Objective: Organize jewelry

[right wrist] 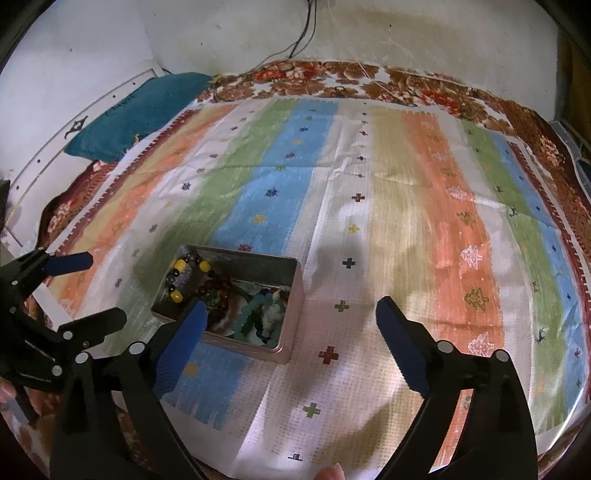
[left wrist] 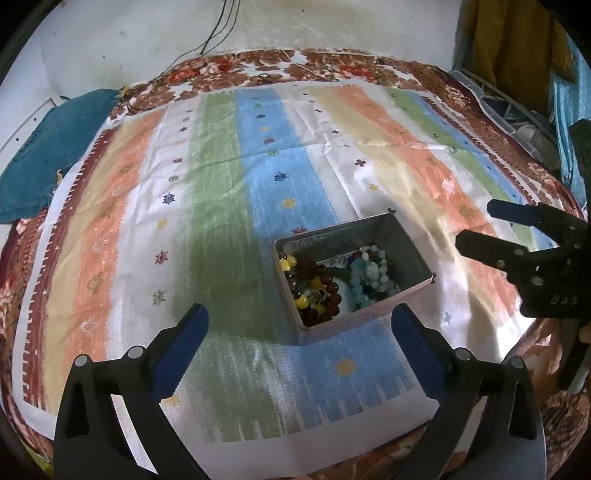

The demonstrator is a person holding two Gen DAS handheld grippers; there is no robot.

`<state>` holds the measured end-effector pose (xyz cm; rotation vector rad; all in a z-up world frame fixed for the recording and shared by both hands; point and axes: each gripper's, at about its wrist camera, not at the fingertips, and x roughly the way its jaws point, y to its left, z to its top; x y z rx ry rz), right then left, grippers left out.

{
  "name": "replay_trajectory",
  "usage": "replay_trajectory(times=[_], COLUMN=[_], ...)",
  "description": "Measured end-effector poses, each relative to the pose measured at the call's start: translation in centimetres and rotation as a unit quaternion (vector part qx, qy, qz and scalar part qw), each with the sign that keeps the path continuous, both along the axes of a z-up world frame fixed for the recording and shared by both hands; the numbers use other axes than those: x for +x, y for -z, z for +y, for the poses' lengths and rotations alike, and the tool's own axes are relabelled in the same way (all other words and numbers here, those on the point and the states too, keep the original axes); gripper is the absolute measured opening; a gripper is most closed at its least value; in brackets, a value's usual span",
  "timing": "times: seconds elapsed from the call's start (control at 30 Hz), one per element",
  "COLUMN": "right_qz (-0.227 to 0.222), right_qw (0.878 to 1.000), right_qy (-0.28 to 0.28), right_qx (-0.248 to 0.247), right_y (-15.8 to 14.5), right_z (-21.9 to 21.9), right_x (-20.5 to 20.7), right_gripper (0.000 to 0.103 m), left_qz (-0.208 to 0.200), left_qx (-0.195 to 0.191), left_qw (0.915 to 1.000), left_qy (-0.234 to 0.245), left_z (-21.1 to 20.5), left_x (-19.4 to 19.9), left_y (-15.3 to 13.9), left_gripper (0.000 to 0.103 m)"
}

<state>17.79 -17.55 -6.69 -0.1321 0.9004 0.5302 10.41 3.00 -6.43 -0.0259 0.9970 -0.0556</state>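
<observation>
An open metal tin (left wrist: 413, 254) stands on the striped cloth and holds several bead bracelets (left wrist: 321, 288): yellow, dark red, black and pale blue-green ones. In the right wrist view the tin (right wrist: 291, 295) is at lower left with the bracelets (right wrist: 258, 310) inside. My left gripper (left wrist: 299, 321) is open and empty, just in front of the tin. My right gripper (right wrist: 290, 310) is open and empty, above the tin's right side. Each gripper shows in the other's view, the right gripper (left wrist: 476, 232) and the left gripper (right wrist: 99, 291), both open.
The striped cloth (left wrist: 221, 184) covers a floral bedspread (left wrist: 295, 62). A teal cloth (left wrist: 51, 147) lies at the far left by the wall. Cables (left wrist: 218, 26) hang on the wall behind. Clutter (left wrist: 517, 122) sits past the right edge.
</observation>
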Motion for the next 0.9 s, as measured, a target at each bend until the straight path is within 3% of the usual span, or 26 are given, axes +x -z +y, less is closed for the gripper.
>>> replay_trajectory(times=[0.13, 0.5, 0.9], right_qz=[0.001, -0.018, -0.042], right_qw=[1.0, 1.0, 0.999], right_qy=[-0.019, 0.006, 0.004], right_qx=[0.015, 0.024, 0.0], right_y=[-0.4, -1.8, -2.4], right_z=[0.3, -0.7, -0.6], right_x=[-0.5, -2.0, -3.5], right_gripper=[0.097, 0.097, 0.097], left_qz=[0.007, -0.032, -0.056], left_qx=[0.007, -0.043, -0.01], left_qw=[0.9999, 0.9975, 0.9983], left_qy=[-0.003, -0.047, -0.013], left_z=[0.0, 2.2, 0.3], left_x=[-0.3, -1.9, -2.3], left_y=[0.4, -1.0, -1.7], left_gripper=[0.097, 0.097, 0.097])
